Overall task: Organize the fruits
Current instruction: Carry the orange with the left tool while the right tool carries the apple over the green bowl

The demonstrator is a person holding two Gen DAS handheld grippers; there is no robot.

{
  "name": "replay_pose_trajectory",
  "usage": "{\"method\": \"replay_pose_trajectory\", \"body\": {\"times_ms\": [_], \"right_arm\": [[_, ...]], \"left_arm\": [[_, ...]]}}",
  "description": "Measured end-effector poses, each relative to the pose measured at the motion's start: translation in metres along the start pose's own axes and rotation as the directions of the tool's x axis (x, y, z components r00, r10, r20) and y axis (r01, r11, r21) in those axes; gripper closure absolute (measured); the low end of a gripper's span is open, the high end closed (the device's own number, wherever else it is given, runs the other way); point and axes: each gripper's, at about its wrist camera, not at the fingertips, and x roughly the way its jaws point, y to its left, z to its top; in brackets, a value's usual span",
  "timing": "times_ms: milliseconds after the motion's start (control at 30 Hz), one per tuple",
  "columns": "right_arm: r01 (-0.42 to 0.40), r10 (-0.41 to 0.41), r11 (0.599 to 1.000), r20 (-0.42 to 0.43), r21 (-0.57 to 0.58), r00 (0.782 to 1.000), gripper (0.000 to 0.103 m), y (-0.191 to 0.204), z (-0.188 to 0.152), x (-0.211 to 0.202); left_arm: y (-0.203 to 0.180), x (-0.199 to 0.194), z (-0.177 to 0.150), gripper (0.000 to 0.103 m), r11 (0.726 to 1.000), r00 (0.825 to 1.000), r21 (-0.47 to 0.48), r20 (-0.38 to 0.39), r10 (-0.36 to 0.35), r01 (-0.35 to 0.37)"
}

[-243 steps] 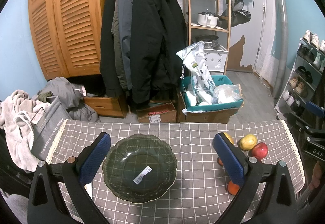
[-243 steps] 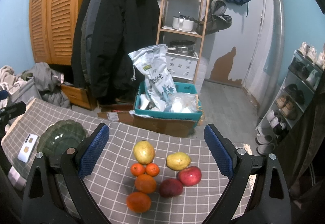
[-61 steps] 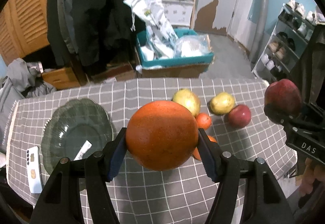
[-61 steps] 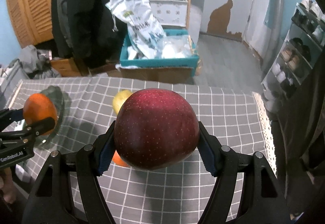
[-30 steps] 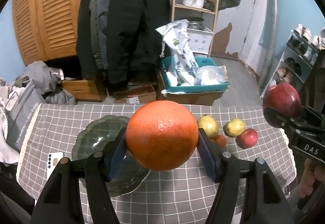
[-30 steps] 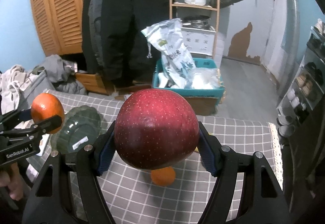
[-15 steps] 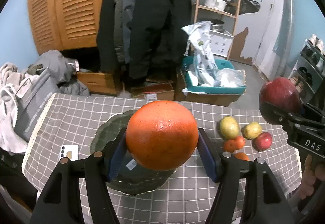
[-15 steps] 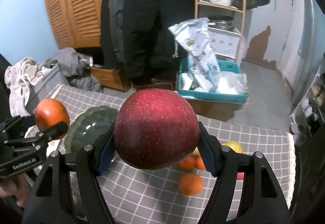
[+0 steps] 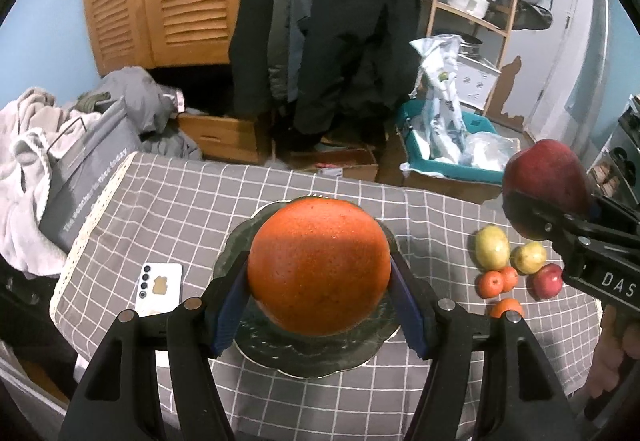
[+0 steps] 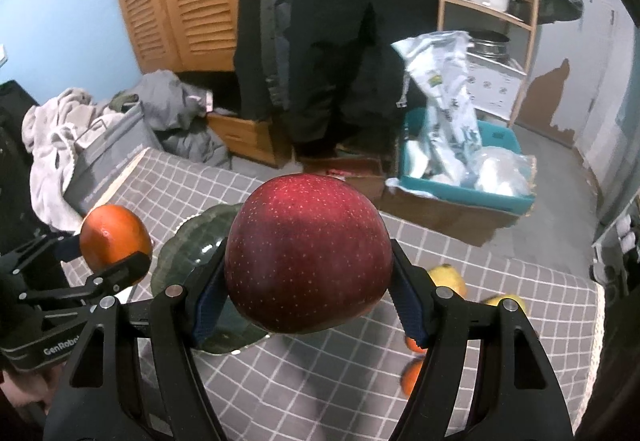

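Note:
My left gripper (image 9: 319, 303) is shut on a large orange (image 9: 319, 267) and holds it above the dark green glass bowl (image 9: 316, 355) on the checked tablecloth. My right gripper (image 10: 306, 301) is shut on a big red apple (image 10: 308, 253), held in the air to the right of the bowl (image 10: 188, 241). The apple also shows at the right in the left wrist view (image 9: 546, 183). On the cloth lie two yellow pears (image 9: 492, 246), small oranges (image 9: 491, 283) and a red apple (image 9: 548, 280).
A white phone (image 9: 159, 289) lies on the cloth left of the bowl. A grey bag and heaped clothes (image 9: 60, 161) stand past the table's left edge. Coats, a teal crate (image 9: 452, 157) and a shelf stand behind the table.
Both grippers have moved left with their fruit. The orange now hangs over the bowl, and the apple has come closer to the bowl's right side.

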Motion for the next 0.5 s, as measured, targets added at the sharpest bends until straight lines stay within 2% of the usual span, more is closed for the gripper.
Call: {"method": "replay_pose_trajectory", "body": {"times_ms": [200, 500], "right_arm": [[-0.028, 0.028, 0.999, -0.043, -0.016, 0.999, 0.031, 0.016, 0.002, 0.026], [-0.047, 0.042, 0.998, -0.123, -0.038, 0.992, 0.031, 0.03, -0.006, 0.081]], "left_arm": [[0.016, 0.015, -0.003, 0.035, 1.0, 0.999, -0.02, -0.034, 0.015, -0.016], [0.038, 0.058, -0.015, 0.035, 0.996, 0.989, -0.068, -0.141, 0.044, -0.054]]}}
